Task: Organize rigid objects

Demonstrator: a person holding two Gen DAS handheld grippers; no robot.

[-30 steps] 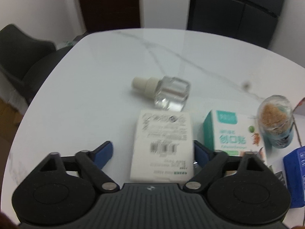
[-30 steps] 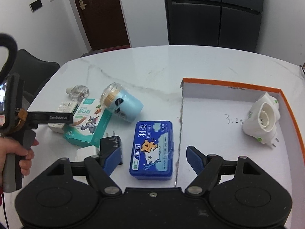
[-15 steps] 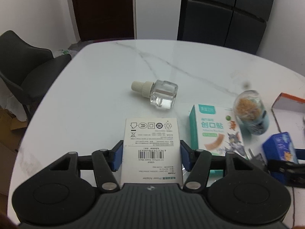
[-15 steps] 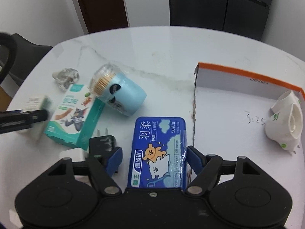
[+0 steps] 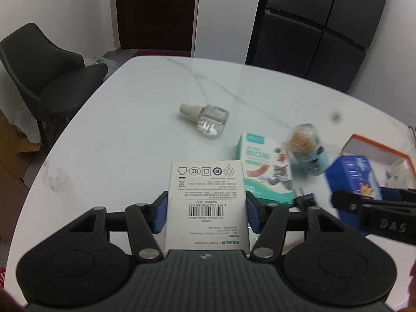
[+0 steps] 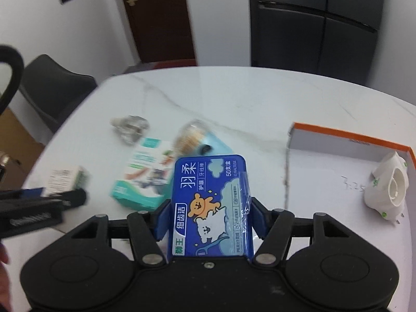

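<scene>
Fingers of left gripper [image 5: 206,214] clamp white barcoded adapter carton [image 5: 206,202]; right gripper [image 6: 209,217] clamps blue floss-pick box [image 6: 212,205]. Both lifted; next carry into orange-rimmed white tray [image 6: 348,136].

white adapter box [image 5: 206,202]: "Power Adapter" printed upside down near the tool end; barcode w/ digits, too small to read for sure; row of recycling/cert symbols, a "10" in a circle.
blue floss-pick box [image 6: 212,205]: "羽柔" large, "细齿洁" on green tab, "狮王" at bottom, "50支/盒" on the side; bear + cloud cartoon.
teal plaster box [image 5: 262,166]: "创口贴", blurred; cartoon print in right wrist view unreadable.
orange-rimmed tray [image 6: 338,171]: handwritten "3:25" on floor.
right tool [image 5: 390,225]: raised "DAS" on body.
</scene>
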